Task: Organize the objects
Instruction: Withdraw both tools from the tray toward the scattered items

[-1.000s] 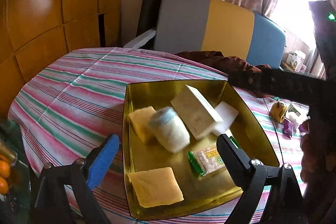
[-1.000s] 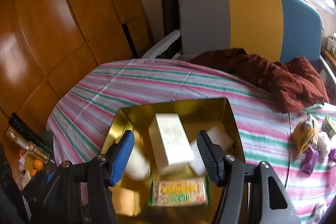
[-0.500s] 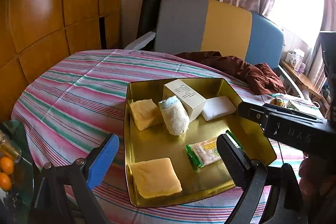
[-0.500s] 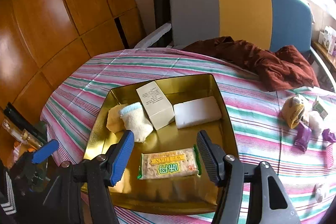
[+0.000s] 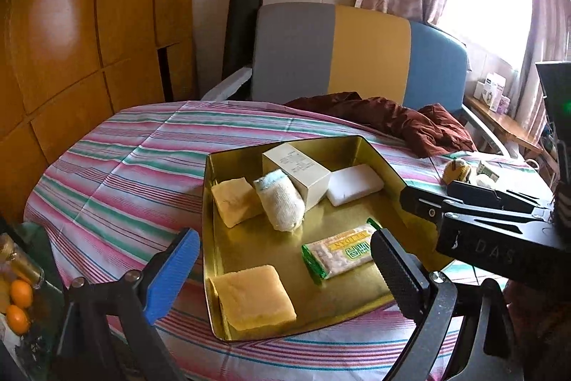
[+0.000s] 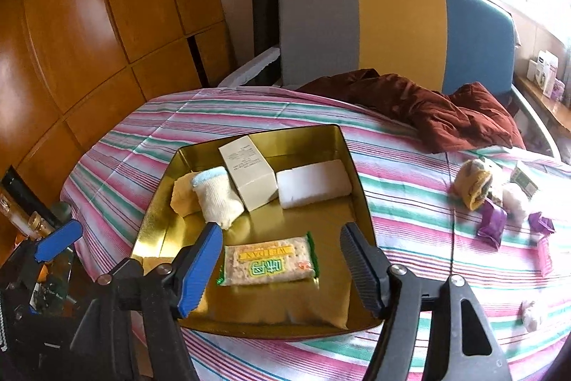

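A gold tin tray [image 5: 210, 238] [image 6: 353, 195] sits on the striped tablecloth. In it lie a cream box [image 5: 298, 172] [image 6: 249, 177], a rolled white sock [image 5: 280, 204] [image 6: 216, 197], a white block [image 5: 355, 184] [image 6: 312, 183], a cracker packet [image 5: 339, 252] [image 6: 269, 265] and two yellow sponges [image 5: 255, 297] [image 5: 233, 200]. My left gripper [image 5: 282, 281] is open and empty above the tray's near edge. My right gripper [image 6: 282, 268] is open and empty, its jaws on either side of the cracker packet above it.
A yellow sock [image 6: 473, 183], purple wrappers [image 6: 492, 224] and other small items lie on the cloth right of the tray. A maroon cloth [image 6: 428, 106] lies at the far edge before a chair [image 6: 392, 31]. Oranges [image 5: 18, 304] sit low at left.
The cream box has dropped from between the right jaws and now rests in the tray beside the sock. The right gripper has pulled back and up. Both views have steadied.
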